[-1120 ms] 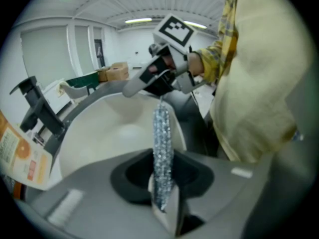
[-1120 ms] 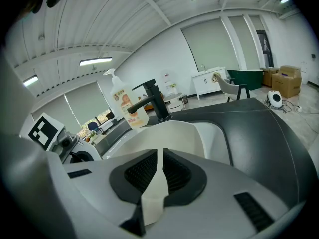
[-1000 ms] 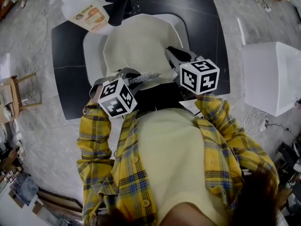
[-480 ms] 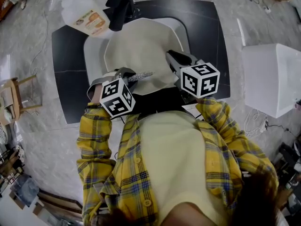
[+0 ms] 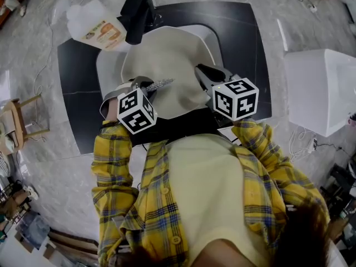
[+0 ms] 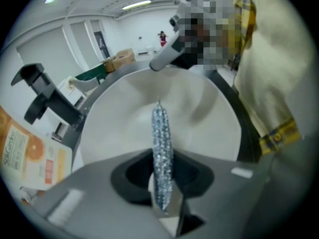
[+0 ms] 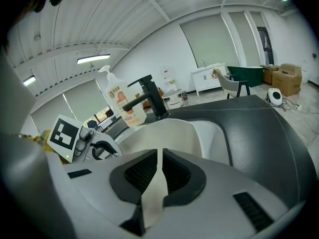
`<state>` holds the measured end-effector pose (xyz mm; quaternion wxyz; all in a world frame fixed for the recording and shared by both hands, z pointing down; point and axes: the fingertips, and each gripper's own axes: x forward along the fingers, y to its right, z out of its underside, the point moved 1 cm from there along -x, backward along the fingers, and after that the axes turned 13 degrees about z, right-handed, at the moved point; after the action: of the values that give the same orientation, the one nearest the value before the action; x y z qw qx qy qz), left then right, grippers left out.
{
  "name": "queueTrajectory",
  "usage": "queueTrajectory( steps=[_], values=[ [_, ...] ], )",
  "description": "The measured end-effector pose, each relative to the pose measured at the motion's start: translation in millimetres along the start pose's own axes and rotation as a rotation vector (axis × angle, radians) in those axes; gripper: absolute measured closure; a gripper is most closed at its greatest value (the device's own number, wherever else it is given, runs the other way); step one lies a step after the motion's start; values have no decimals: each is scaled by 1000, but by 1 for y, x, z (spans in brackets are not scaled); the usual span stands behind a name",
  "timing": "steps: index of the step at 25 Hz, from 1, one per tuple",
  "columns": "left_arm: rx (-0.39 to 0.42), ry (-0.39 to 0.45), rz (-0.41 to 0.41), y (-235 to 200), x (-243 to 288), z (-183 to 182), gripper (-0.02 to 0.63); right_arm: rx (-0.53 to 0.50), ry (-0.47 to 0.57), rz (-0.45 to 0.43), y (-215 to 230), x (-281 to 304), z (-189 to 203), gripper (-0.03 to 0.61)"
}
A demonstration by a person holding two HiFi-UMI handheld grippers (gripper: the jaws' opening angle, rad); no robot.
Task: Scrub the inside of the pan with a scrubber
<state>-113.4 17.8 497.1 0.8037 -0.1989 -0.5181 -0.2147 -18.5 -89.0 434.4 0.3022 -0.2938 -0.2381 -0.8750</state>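
Observation:
A cream pan point(image 5: 167, 65) sits tilted in the white sink point(image 5: 107, 65). My left gripper point(image 5: 146, 85) is shut on a glittery silver scrubber point(image 5: 159, 83) at the pan's near left rim. In the left gripper view the scrubber point(image 6: 162, 143) stands edge-on between the jaws of my left gripper point(image 6: 162, 183), over the pan's pale inside point(image 6: 194, 118). My right gripper point(image 5: 201, 74) grips the pan's near right rim. In the right gripper view a cream strip of the pan point(image 7: 149, 193) is pinched between the closed jaws of my right gripper point(image 7: 158, 168).
A black faucet point(image 5: 136, 7) stands behind the sink on the black counter point(image 5: 245, 38). A soap bottle with an orange label point(image 5: 94, 24) lies at the back left. A white box point(image 5: 322, 88) stands to the right. The person's body is close to the counter's front edge.
Both grippers have shifted slightly away from the body and to the left. The scrubber has slid a little leftward along the pan's near side.

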Motion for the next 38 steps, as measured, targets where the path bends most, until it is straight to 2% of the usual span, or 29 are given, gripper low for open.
queueTrajectory(
  steps=[9,16,26,38],
  values=[
    [-15,-19,-67,-35,1,5,523,17,-6,20,6,1,-1,560],
    [47,-44,-180,-62,1,2,523,31,-11,36,9,2,0,560],
    [-23,19,-449,-108,-17,-10,523,52,-15,55,12,3,0,560],
    [-101,70,-593,-131,-27,-31,525,71,-13,71,17,0,1,560]
  ],
)
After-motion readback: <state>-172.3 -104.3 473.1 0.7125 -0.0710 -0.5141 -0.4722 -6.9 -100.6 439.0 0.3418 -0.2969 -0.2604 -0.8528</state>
